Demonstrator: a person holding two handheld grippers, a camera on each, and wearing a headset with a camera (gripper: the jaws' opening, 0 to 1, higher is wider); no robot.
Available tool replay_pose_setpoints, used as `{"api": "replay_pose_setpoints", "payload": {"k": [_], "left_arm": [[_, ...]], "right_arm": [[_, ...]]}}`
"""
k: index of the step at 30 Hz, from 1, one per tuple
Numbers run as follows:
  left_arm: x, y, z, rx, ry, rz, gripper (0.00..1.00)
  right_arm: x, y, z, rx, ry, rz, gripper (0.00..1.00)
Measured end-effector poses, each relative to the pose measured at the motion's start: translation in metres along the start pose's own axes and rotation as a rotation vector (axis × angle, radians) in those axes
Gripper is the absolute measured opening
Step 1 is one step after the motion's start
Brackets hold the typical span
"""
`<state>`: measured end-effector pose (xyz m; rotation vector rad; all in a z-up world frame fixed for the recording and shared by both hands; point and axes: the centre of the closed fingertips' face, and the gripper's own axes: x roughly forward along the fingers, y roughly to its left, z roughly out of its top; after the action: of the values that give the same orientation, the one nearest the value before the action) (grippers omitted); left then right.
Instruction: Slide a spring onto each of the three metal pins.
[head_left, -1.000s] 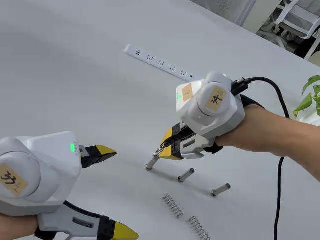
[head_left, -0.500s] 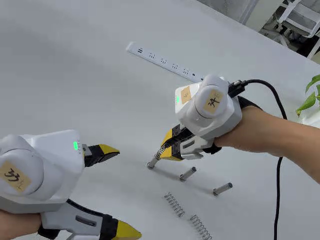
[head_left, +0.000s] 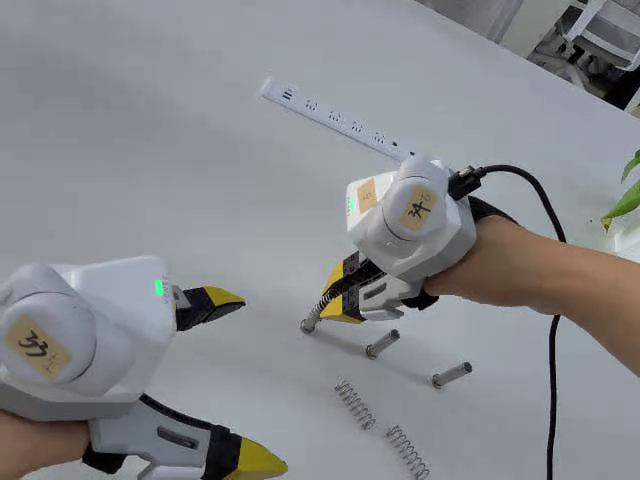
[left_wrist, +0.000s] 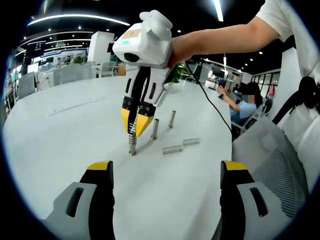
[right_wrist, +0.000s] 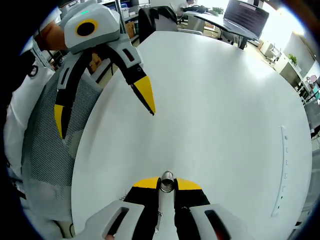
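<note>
Three pins: metal, stiff, standing in a row on the white table (head_left: 150, 150). These are first pin (head_left: 310, 323), middle pin (head_left: 381, 345) and end pin (head_left: 451, 375). Middle and end are bare.
Held spring (head_left: 322, 303): small wire coil, lower end at the top of the first pin. In the left gripper view coils look to be around the pin's upper part, but how far down is hard to say.
Right gripper (head_left: 335, 305): jaws pinched together on the held spring, tips angled down at the first pin.
Left gripper (head_left: 235, 380): jaws spread wide with nothing between them. It hovers near the row, clear of the pins.
Loose springs (head_left: 354, 403): two, lying flat on the table just beside the pins on the person's side.
Handling: probably very light. Soft along the axis and likely to buckle sideways. It's round, so it can roll or pop out of a pinch, and a hard squeeze could kink the coils.
Grip point: across the coil, mid to upper length, with a light pinch. Leave the lower end free to swallow the pin.
Pin risk: can't tell if they're fixed, so a side load may tip one.
Power strip (head_left: 335, 119): far back, well apart.
</note>
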<state>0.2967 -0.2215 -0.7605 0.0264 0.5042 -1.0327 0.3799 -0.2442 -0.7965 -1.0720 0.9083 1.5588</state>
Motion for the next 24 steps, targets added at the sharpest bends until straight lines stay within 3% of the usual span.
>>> {"api": "replay_pose_setpoints", "payload": {"k": [24], "left_arm": [[0.002,-0.003,-0.003,-0.009,0.002,-0.012,0.86]], "right_arm": [[0.023,0.0,-0.008,-0.022,0.025,0.006,0.07]]}}
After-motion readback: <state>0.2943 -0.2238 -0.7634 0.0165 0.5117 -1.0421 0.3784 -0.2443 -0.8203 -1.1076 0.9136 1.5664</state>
